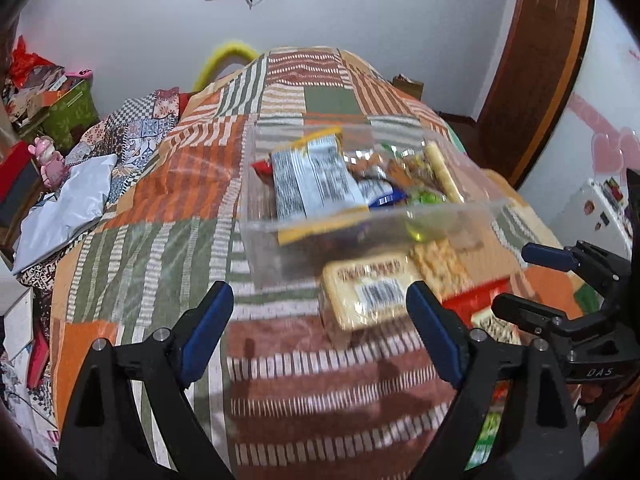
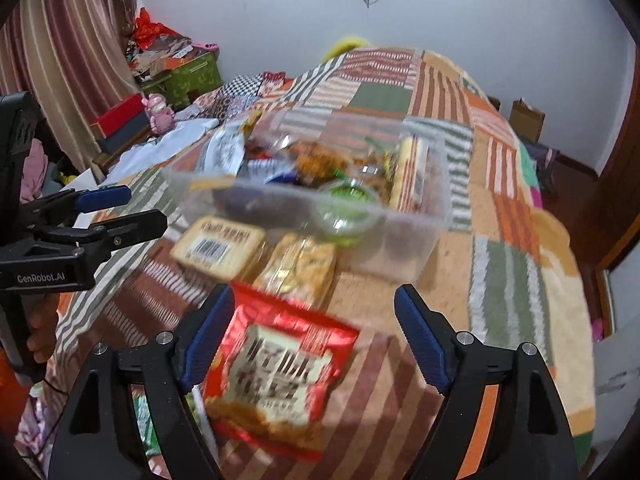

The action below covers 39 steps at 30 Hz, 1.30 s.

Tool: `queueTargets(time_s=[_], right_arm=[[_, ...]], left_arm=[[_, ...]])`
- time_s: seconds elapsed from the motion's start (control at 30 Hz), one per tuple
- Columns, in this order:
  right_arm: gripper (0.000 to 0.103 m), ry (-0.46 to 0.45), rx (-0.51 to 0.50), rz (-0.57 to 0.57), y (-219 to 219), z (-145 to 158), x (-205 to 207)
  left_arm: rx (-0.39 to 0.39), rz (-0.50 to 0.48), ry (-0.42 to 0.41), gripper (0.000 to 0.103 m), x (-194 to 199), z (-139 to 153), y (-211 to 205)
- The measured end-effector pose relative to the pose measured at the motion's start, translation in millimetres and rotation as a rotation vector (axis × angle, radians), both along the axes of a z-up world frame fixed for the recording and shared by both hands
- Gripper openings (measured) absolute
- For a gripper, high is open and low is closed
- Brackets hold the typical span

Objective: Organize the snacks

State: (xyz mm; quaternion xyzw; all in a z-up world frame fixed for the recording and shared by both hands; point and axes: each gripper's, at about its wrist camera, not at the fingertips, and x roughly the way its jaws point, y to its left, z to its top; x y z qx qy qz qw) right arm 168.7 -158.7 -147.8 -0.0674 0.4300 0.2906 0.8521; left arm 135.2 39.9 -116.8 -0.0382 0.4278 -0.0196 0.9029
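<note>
A clear plastic box (image 1: 460, 210) (image 2: 432, 236) full of mixed snack packets stands on the patchwork bedspread. In front of it lie a yellow barcode packet (image 1: 368, 292) (image 2: 220, 246), a clear bag of crackers (image 1: 440, 266) (image 2: 300, 268) and a red snack bag (image 2: 280, 372) (image 1: 486, 316). My left gripper (image 1: 320, 332) is open and empty, just short of the yellow packet. My right gripper (image 2: 314, 340) is open, hovering over the red bag without holding it. Both views are motion-blurred.
The bedspread (image 1: 160, 216) covers the bed. A rumpled quilt and white bag (image 1: 68, 208) lie at the left. Boxes and a pink toy (image 2: 158, 110) crowd the left side. A green packet (image 1: 488, 436) lies near the bed's front edge.
</note>
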Motion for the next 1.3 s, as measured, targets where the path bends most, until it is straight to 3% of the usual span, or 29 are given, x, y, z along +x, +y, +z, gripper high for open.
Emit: queueTargets(time_s=[0.47,0.63,0.73,1.3], right_arm=[[0.084,0.063,-0.054,0.05,16.0,-29.2,-15.7],[0.082,0.131,-0.011,0.063,10.3,-41.6,-13.0],[0.067,0.129,0.009,0.07,5.7,-38.1,-14.1],[0.066,0.055,0.092,-0.045,-40.7,-4.7,0.6]], left_arm=[[0.002,-0.022,0.054,0.089,-18.0,-22.2,-7.6],[-0.001,-0.028,0.066,0.089,-16.5,-27.2,-11.0],[0.009,-0.035,0.075,0.089,-12.9,-30.6,-15.1],[-0.028,-0.044,0.113,0.093,31.7,-43.5,-40.2]])
